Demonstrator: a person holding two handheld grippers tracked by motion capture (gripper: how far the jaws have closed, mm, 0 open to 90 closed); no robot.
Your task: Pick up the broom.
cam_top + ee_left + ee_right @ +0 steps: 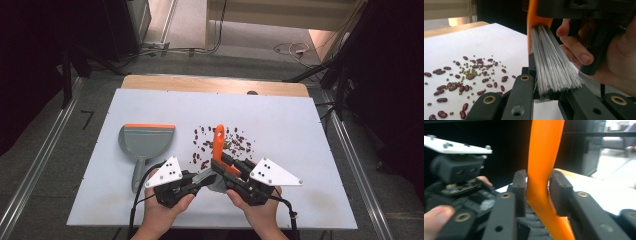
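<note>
Near front edge of table (pixel 150 102): right gripper (pixel 537 195) clenched on orange brush handle (pixel 544 157); left gripper (pixel 546 87) grasping bristles (pixel 551 67). Beans (pixel 220 145) scattered mid-table, dustpan (pixel 145 140) toward left edge.

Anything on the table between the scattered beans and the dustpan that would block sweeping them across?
Nothing visible does. The white table lies bare between the beans and the dustpan to their left. The brush is held just behind the beans.
</note>
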